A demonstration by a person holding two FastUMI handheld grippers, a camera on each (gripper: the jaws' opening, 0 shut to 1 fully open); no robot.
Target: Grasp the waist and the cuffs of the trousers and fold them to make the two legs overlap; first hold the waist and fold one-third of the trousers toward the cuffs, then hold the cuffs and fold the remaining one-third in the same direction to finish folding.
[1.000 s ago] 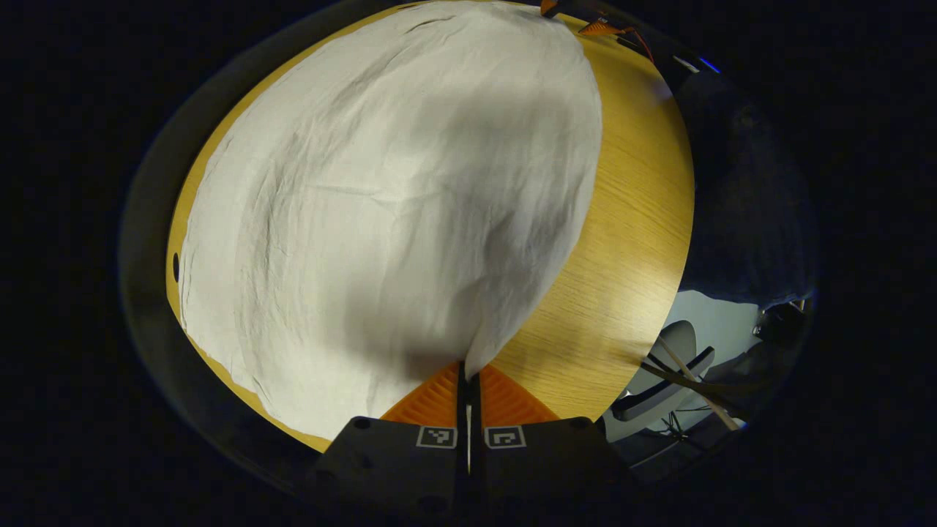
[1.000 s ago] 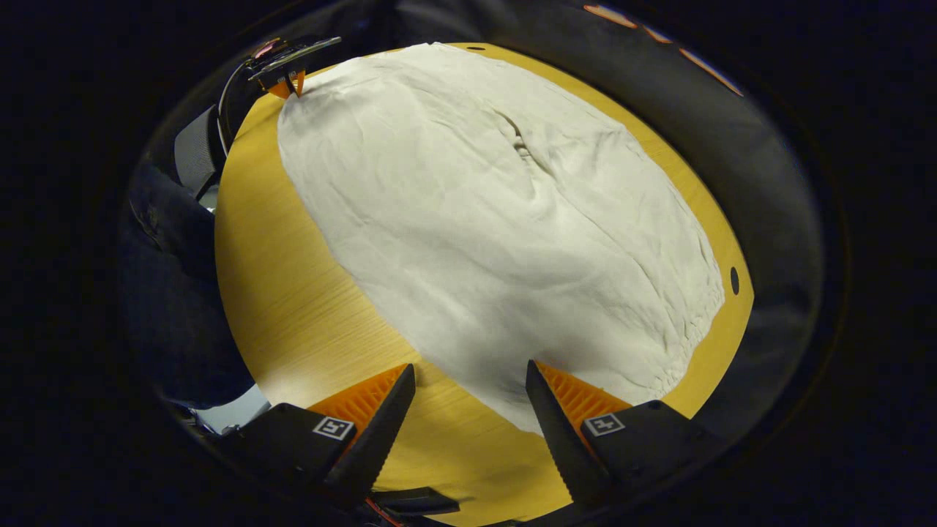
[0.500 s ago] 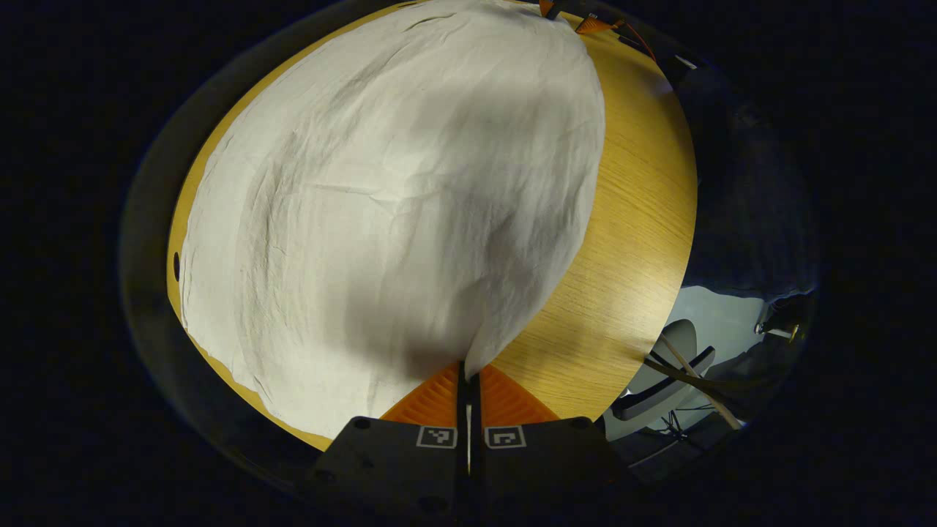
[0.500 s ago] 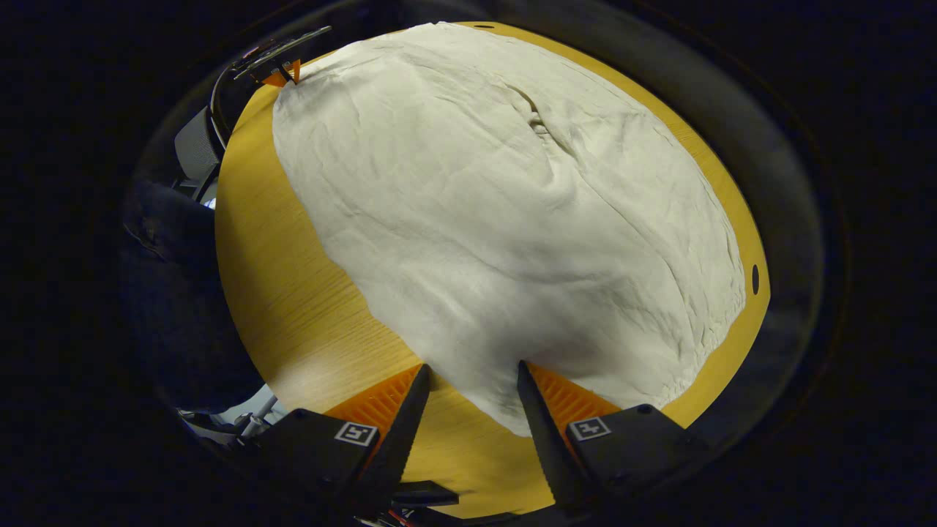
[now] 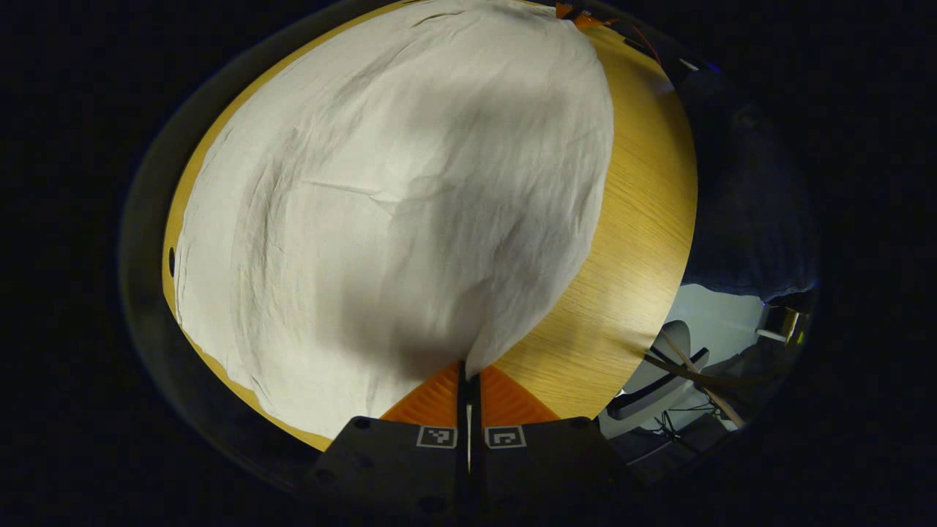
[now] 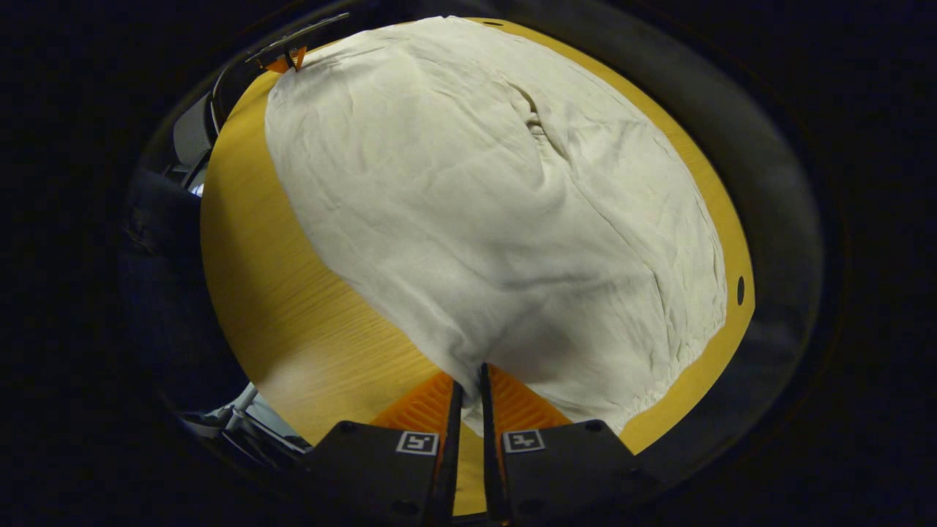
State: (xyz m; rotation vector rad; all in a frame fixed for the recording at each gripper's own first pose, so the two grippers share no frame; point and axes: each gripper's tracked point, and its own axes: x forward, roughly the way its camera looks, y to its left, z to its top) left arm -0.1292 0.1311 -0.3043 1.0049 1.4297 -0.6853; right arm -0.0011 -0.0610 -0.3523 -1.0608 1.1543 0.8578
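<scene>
White trousers (image 5: pixel 381 190) lie spread flat over a wooden table (image 5: pixel 629 241). In the left gripper view my left gripper (image 5: pixel 466 367) is shut on a near corner of the cloth, by the table's near edge. Seen from the right gripper view, the trousers (image 6: pixel 483 205) stretch away, with a gathered waist edge (image 6: pixel 681 351) at the lower right. My right gripper (image 6: pixel 469 379) is shut on the near corner of that end, cloth pinched between its fingers. Each view has the other gripper far off at the opposite end: right gripper (image 5: pixel 572 12), left gripper (image 6: pixel 289 55).
A bare strip of table (image 6: pixel 278 293) runs along the near side of the trousers. A person's dark clothing (image 5: pixel 747 183) stands beside that edge, with a grey chair (image 5: pixel 659 380) below it. A small hole (image 6: pixel 741 290) sits near the table's far edge.
My right gripper moved forward over the trousers' near corner and its fingers closed from wide open onto the cloth. The left gripper stayed shut on its corner.
</scene>
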